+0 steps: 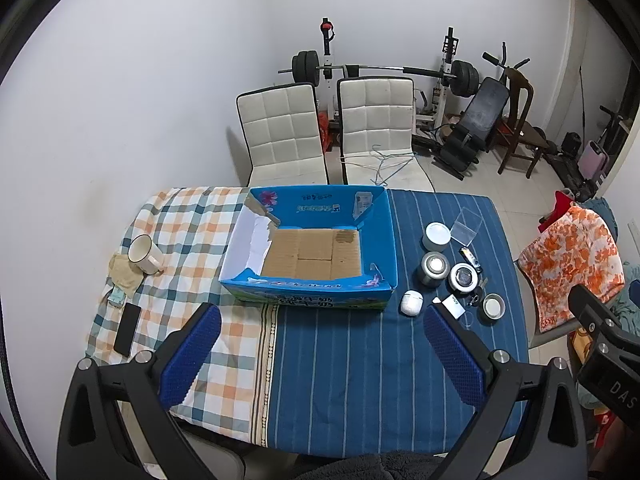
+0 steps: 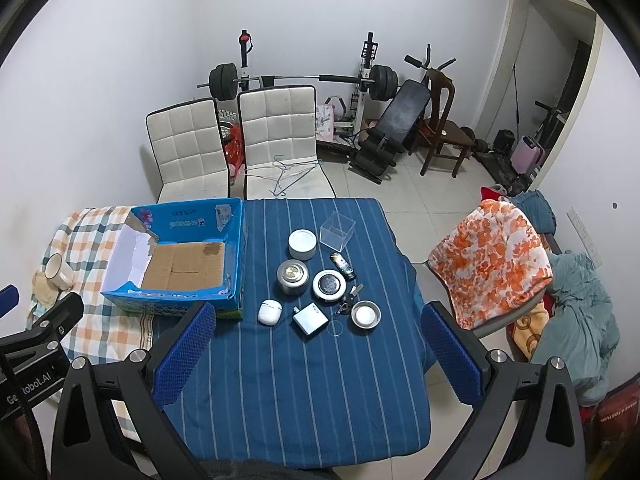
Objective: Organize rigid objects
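Grippers: I see left gripper [image 1: 322, 354] & right gripper [image 2: 318, 350] both wide open, empty, above table. Blue box [image 2: 236, 248] sits left; white earbud case [image 2: 269, 312], jars, keys clustered beside it on striped cloth [image 2: 300, 392].

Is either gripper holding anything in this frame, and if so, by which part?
Nothing is held. The left gripper and right gripper both hang open above the table, with only cloth between their fingers; the small objects and the blue box lie untouched.
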`<state>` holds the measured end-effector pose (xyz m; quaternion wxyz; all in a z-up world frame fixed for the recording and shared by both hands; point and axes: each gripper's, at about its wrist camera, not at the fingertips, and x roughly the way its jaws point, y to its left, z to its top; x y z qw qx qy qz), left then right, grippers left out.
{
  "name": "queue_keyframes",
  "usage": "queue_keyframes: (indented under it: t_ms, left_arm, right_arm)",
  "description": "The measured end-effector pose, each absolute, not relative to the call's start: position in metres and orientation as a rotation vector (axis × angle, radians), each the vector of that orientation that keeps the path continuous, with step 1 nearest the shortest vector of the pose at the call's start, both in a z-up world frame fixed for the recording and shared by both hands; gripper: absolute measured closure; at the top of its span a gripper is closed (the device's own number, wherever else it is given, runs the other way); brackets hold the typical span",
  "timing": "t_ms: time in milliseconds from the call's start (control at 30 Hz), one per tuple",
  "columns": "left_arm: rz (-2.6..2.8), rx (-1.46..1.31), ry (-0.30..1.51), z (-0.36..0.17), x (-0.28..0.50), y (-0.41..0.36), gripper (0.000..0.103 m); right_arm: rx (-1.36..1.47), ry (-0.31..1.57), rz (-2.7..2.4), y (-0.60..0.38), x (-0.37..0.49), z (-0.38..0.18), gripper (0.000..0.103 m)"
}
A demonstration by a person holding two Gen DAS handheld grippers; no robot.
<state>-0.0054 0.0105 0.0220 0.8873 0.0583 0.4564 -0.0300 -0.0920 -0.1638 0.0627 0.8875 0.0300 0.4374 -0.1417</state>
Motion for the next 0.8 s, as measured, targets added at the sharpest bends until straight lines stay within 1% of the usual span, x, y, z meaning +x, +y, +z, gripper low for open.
queue_keyframes:
  t_ms: [233, 433, 600, 800]
  left_arm:
    - [-0.076, 0.118, 0.951, 0.018, 0.000, 0.000, 0.000]
    - [-0.092, 0.132, 0.977, 0.000, 0.035, -0.025, 0.000]
    - [-0.145, 0.148, 1.026, -0.040, 0.088, -0.065, 0.000]
    - [-0.232, 0.219, 1.198, -0.122, 0.160, -0.130, 0.000]
  right_arm:
    - [0.069, 0.909, -0.307, -0.175, -0.093, 0.058, 0.000]
    - [0.133, 0.952, -0.339, -0.216, -0.066, 0.040, 0.000]
    - [0.208, 1.085, -0.354, -0.265, -0.012, -0.014, 0.000]
    - [0.227, 1.235, -0.372, -0.323, 0.062, -0.101, 0.000]
